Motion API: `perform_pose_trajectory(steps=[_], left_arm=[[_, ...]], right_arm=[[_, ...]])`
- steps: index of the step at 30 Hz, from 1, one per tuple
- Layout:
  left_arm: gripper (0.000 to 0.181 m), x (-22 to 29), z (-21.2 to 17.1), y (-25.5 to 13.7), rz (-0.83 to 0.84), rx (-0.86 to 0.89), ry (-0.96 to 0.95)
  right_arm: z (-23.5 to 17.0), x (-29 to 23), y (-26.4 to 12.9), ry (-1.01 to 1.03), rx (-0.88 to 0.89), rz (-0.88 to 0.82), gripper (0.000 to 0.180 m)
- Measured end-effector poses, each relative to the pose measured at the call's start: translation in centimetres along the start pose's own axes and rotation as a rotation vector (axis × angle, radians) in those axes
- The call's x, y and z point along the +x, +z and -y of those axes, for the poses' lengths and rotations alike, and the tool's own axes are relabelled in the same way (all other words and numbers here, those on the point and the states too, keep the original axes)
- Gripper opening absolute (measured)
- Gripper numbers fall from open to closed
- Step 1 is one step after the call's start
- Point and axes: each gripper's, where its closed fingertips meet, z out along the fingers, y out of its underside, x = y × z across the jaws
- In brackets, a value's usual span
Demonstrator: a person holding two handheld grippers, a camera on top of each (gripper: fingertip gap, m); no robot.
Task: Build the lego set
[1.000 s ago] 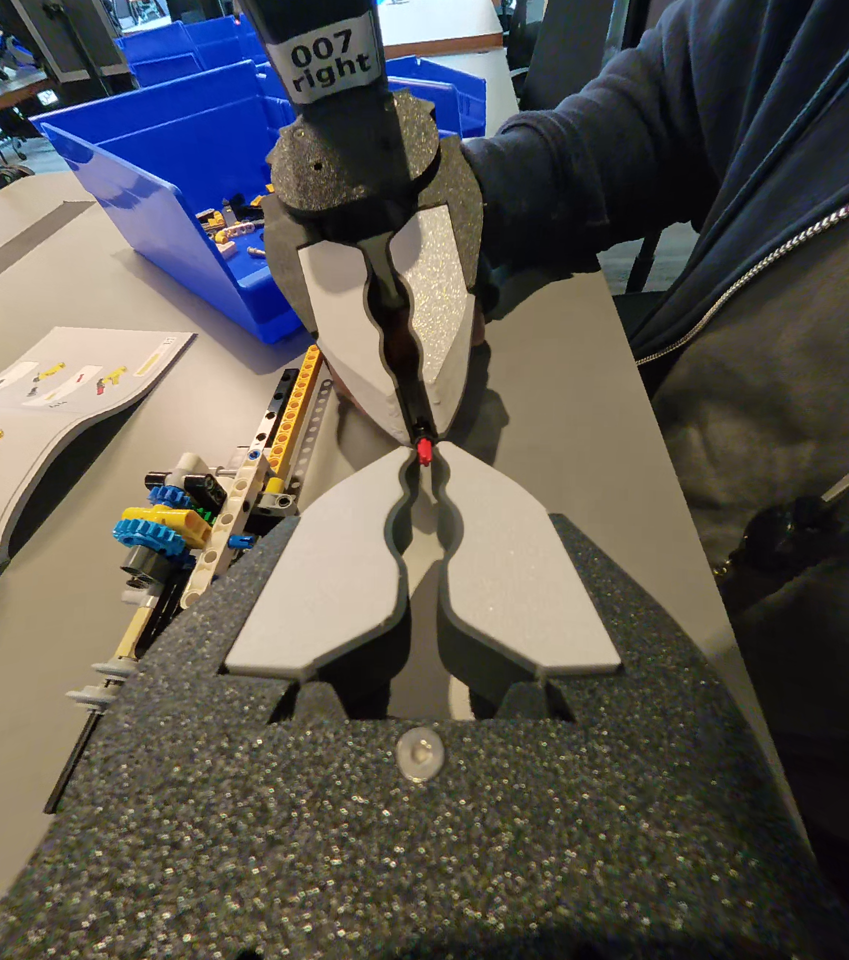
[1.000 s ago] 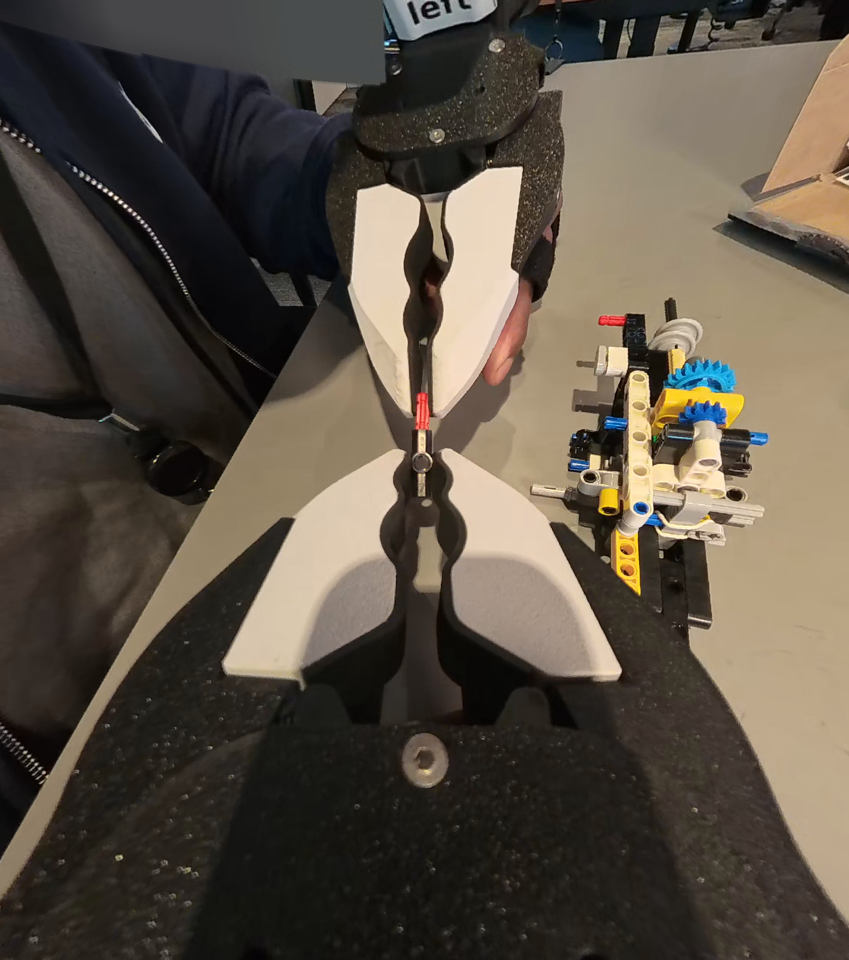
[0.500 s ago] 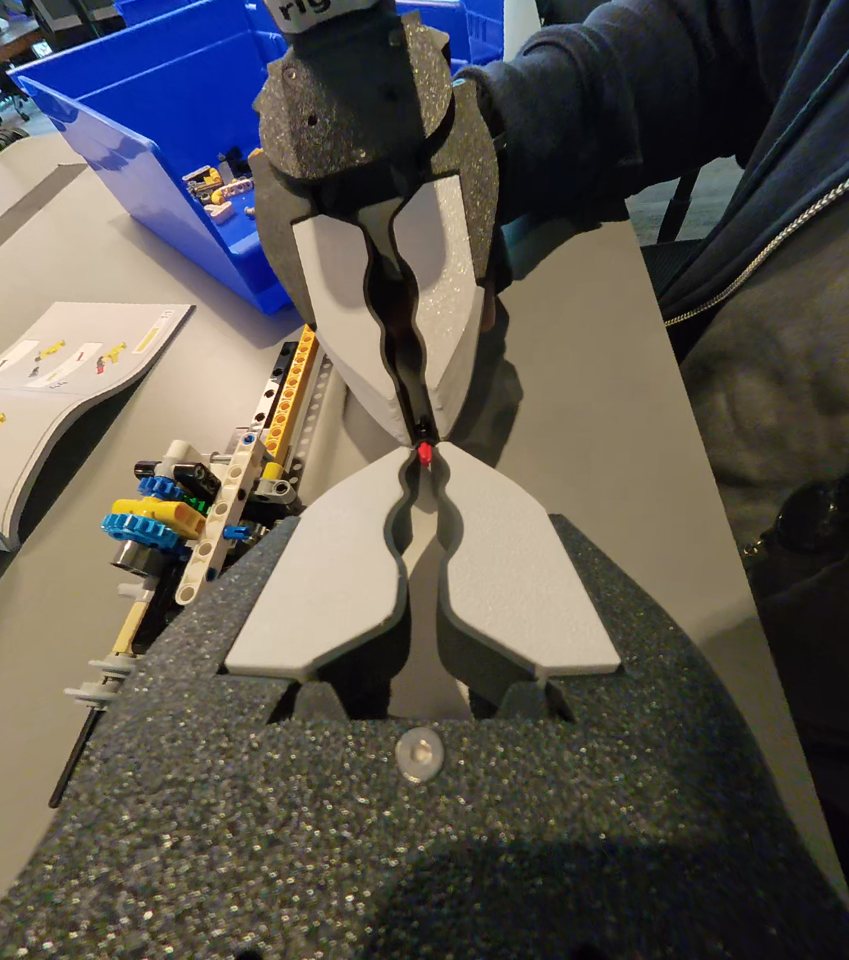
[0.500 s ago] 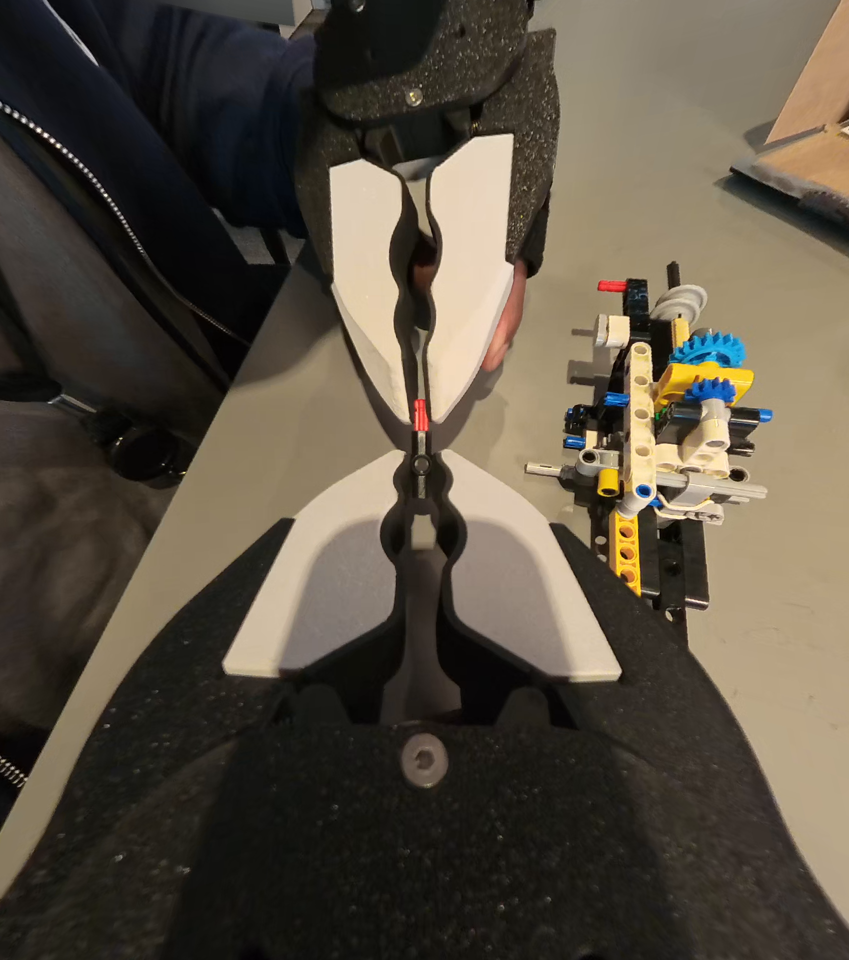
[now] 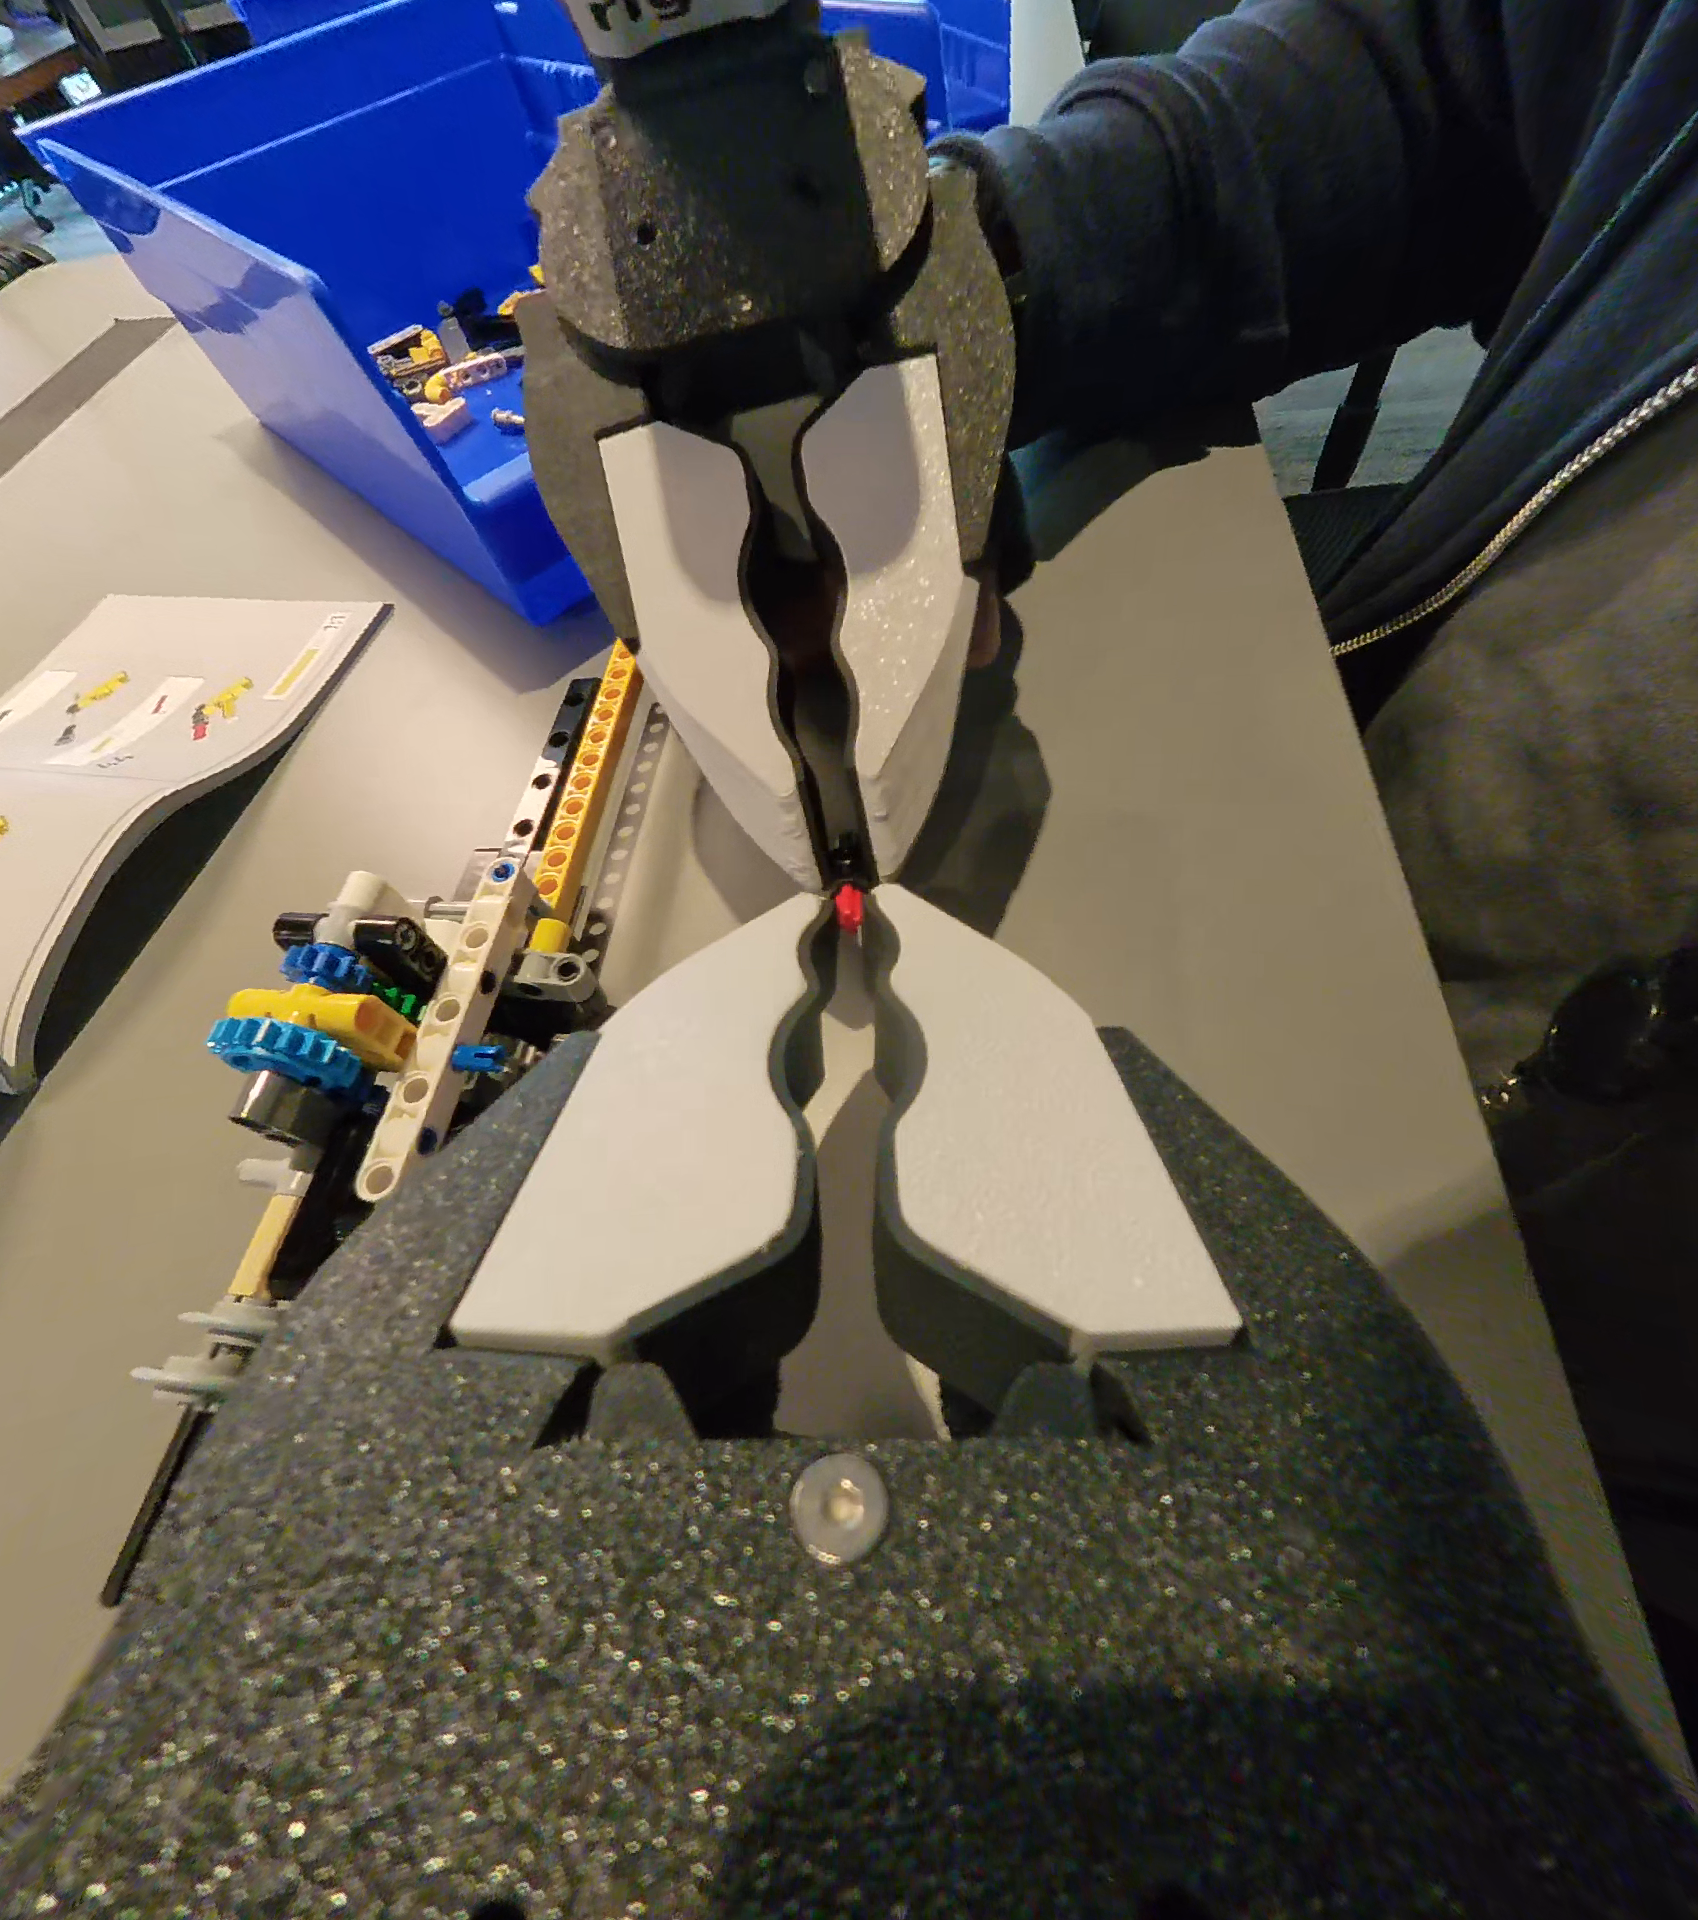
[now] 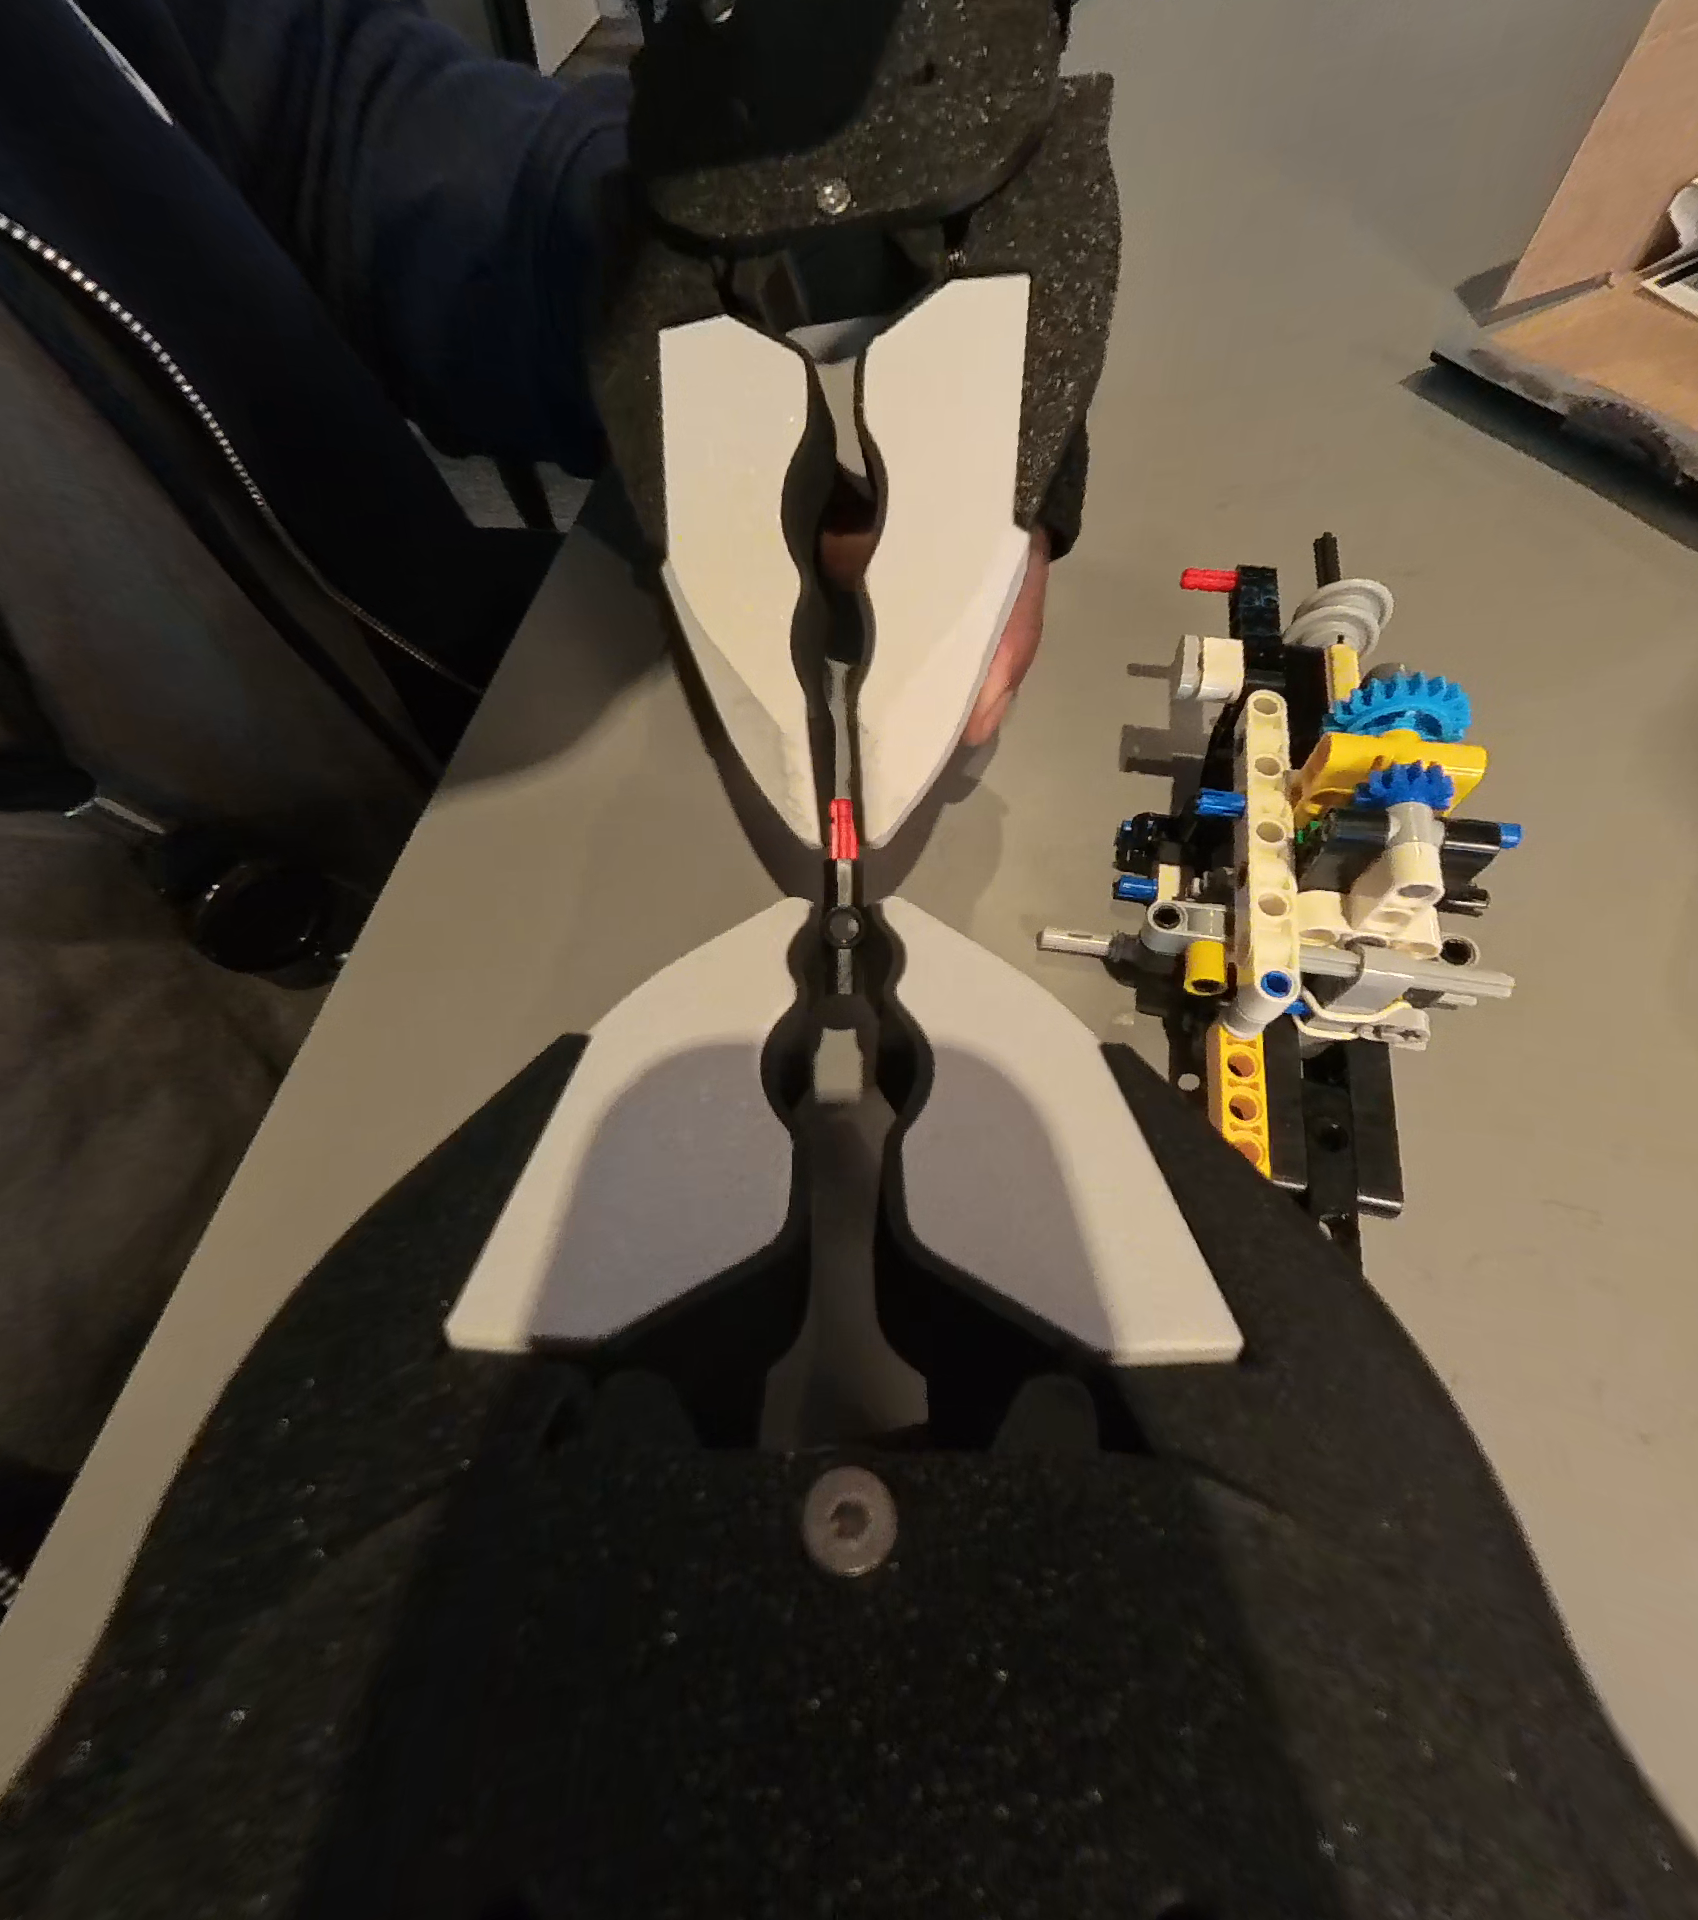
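My left gripper (image 5: 850, 920) is shut on a small red pin (image 5: 849, 904). My right gripper (image 6: 843, 914) is shut on a thin black connector piece (image 6: 842, 927) with a round hole. The two grippers meet tip to tip above the table's near edge. In the right wrist view the left gripper (image 6: 843, 847) holds the red pin (image 6: 841, 840) just beyond the black piece, in line with it. I cannot tell whether they touch. The part-built Lego model (image 5: 429, 987) lies on the table to the left of the grippers. In the right wrist view the model (image 6: 1344, 862) lies to the right.
A blue bin (image 5: 325, 312) with loose pieces stands behind the model. An open instruction booklet (image 5: 45, 779) lies at the left. A cardboard box (image 6: 1655, 260) sits at the far right. A person's dark sleeves and jacket (image 5: 1551, 727) are close beside the table's edge.
The two grippers have closed in on each other. The gap between the red pin and the black piece has narrowed. Both stay shut on their pieces.
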Motion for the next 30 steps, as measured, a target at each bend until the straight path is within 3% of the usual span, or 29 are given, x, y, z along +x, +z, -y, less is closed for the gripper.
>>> perform_pose_trajectory(steps=[14, 23, 30], left_arm=[[0.004, -2.4, 1.4, -3.3, 0.035, 0.153, -0.115], [0.004, -12.0, 6.5, -9.9, 0.225, 0.352, -0.127], [0.004, -17.4, 3.8, -8.4, 0.280, 0.456, -0.148]], right_arm=[[0.1, 0.8, -0.5, 0.030, 0.023, -0.075, 0.018], [1.2, 0.9, 0.9, 0.001, 0.013, -0.086, 0.018], [2.6, 0.5, 3.5, -0.030, 0.026, -0.056, 0.018]])
